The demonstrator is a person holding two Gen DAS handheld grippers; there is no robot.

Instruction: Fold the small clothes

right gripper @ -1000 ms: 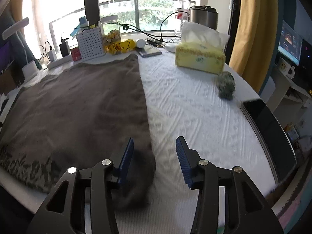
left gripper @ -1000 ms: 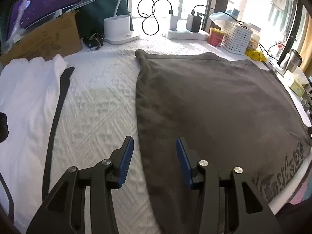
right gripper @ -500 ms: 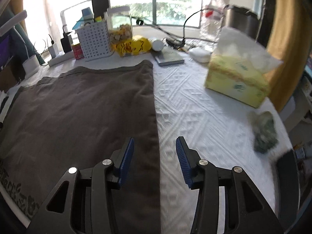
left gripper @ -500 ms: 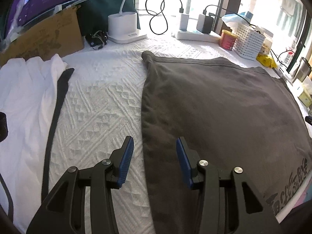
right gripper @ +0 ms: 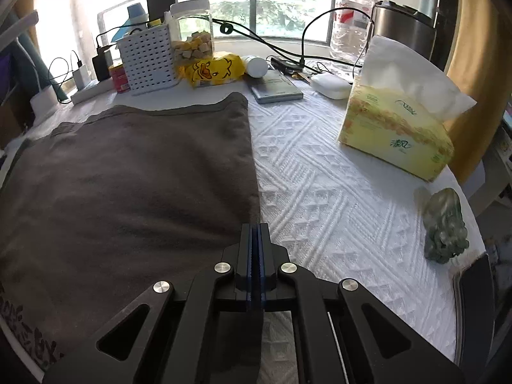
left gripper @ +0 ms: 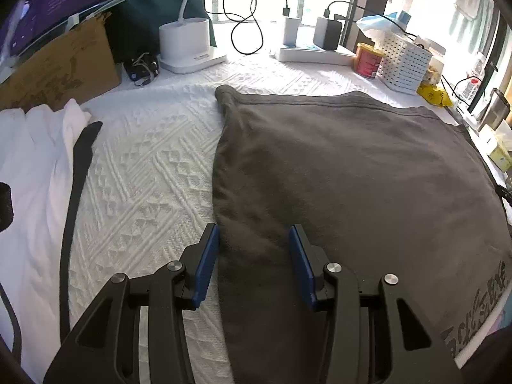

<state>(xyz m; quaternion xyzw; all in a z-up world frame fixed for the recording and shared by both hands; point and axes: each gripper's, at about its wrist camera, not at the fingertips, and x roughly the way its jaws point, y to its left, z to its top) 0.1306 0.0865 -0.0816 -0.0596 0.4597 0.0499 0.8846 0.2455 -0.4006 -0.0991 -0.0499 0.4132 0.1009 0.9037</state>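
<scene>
Your right gripper (right gripper: 255, 233) pinching shut, seemingly on the brown garment (right gripper: 128, 185) edge, your left gripper (left gripper: 254, 240) hanging half-open astride its opposite edge, gripping nothing.

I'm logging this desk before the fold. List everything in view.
Dark grey garment: one, spread flat, centre.
White garment: one, black trim, left.
White textured cover: one, over the table.
Tissue box: one, yellow, right.
White perforated basket: one, back edge.
Clear jar: one, yellow pieces inside.
Yellow duck packet: one, by the basket.
Red tin: one, back.
Cardboard box: one, brown, back left.
Left gripper: open, astride the garment's left edge.
Right gripper: jaws just closed, shut at the garment's right edge.
</scene>
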